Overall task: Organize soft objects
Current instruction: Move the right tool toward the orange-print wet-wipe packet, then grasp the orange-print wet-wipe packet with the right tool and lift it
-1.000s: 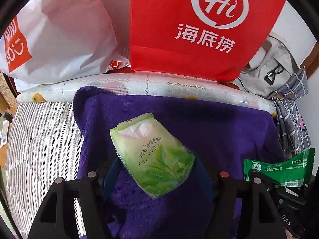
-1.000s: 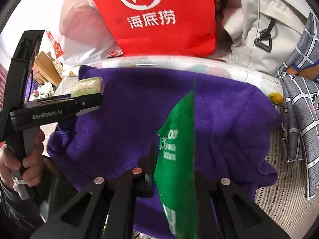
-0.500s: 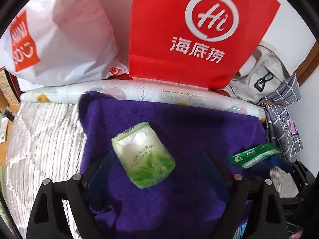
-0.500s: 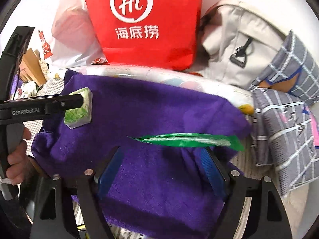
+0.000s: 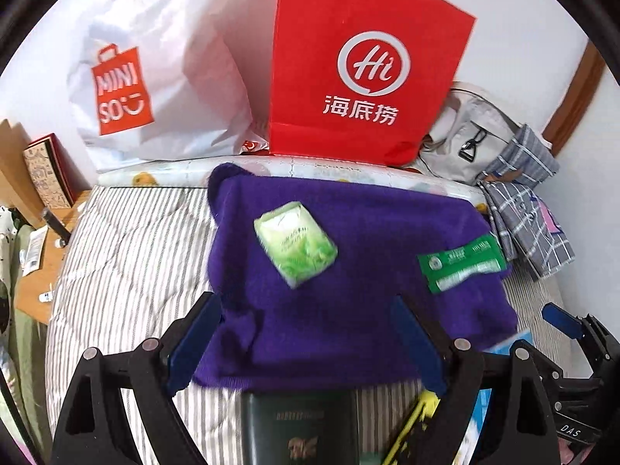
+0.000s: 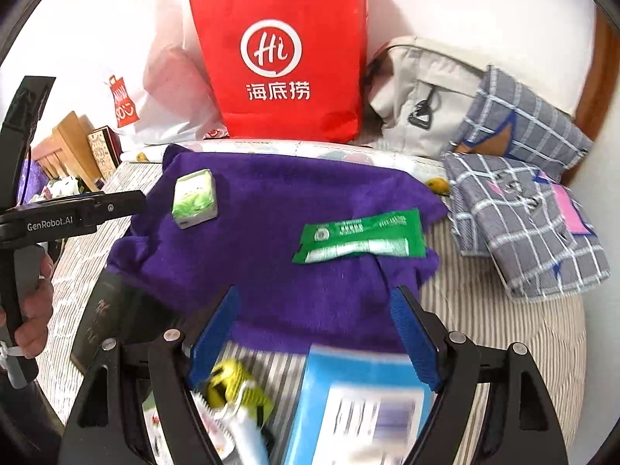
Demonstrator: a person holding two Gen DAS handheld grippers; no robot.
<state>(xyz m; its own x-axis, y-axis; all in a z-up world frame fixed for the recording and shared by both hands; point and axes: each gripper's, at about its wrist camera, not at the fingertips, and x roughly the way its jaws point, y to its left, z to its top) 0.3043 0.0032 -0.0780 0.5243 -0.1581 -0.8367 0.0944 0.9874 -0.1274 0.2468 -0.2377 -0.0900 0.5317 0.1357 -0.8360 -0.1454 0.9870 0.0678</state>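
Left gripper (image 5: pixel 306 333) and right gripper (image 6: pixel 316 333) both gape empty; ahead, tissue pack (image 5: pixel 295 247) and green sachet (image 6: pixel 358 237) lie grouped on purple towel (image 5: pixel 372 333), apparently sorted.

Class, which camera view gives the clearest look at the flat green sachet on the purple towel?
The right wrist view: the green sachet lies near the centre, large, its whole face visible on the purple towel. In the left wrist view it sits smaller, off to the right and tilted.
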